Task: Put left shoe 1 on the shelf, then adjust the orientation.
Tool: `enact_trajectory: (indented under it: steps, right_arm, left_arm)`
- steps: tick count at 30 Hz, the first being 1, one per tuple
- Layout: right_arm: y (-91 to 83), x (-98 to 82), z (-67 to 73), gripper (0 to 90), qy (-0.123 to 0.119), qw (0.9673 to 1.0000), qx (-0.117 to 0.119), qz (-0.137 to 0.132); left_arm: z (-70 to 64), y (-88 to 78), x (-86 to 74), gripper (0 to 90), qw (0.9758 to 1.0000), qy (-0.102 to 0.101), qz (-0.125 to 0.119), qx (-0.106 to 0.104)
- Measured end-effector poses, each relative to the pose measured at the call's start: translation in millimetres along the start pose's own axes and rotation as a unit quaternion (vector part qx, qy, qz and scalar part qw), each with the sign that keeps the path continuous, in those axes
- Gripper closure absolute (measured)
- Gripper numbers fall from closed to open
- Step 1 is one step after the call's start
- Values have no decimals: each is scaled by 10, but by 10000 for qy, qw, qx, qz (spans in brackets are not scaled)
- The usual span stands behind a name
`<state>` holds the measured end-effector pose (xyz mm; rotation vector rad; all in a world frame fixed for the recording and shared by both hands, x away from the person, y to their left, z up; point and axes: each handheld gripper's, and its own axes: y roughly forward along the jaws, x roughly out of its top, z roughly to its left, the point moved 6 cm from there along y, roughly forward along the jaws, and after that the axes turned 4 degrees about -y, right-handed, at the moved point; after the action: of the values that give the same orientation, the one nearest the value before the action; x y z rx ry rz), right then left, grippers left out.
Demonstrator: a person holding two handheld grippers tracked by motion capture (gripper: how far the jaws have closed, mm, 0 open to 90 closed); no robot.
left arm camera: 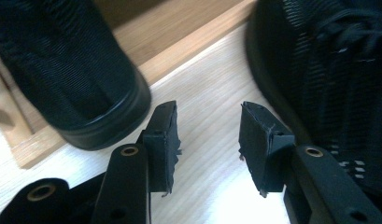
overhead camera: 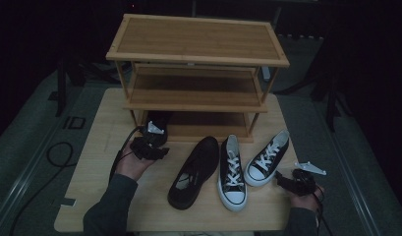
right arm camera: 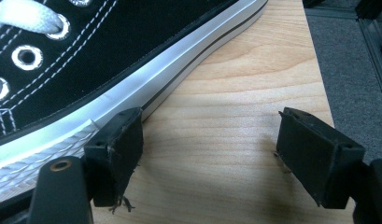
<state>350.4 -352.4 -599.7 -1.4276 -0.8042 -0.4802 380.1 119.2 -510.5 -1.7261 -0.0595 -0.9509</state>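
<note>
On rack's (overhead camera: pixel 198 78) bottom shelf (left): black shoe (overhead camera: pixel 158 119)

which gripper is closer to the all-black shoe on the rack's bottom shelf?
Left. The left gripper sits just in front of the all-black shoe on the bottom shelf, jaws open. The right gripper is far across the table, beside the white-soled sneaker.

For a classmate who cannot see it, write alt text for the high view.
A three-shelf wooden rack stands on a table, with an all-black shoe and two black-and-white sneakers before it. The left gripper is near the bottom shelf, the right gripper beside the sneakers.
</note>
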Motion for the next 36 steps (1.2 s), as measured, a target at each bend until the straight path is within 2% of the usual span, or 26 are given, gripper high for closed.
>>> enact_trajectory:
  steps: [5,14,17,23,29,32,36]
  right_arm:
    - [0,0,1,228,5,10000,-1,-1]
    - [1,1,0,228,1,10000,-1,-4]
    - [0,1,1,228,6,10000,0,-3]
    - [1,1,0,228,2,10000,-1,-6]
    - [0,1,0,228,0,10000,-1,-2]
    - [0,1,0,228,-1,10000,-1,-2]
    - [0,1,0,228,0,10000,0,-1]
  left_arm:
    - [-50,-55,34,565,9999,-8,-28,-161]
    - [-228,-190,99,570,9980,240,-35,-589]
    - [-282,-218,108,574,9973,341,8,-643]
    - [-422,-270,128,574,9945,591,48,-860]
    - [-509,-330,149,574,9919,683,59,-1066]
    - [-573,-358,151,579,9886,770,98,-1287]
    - [-651,-341,144,584,9871,904,242,-1302]
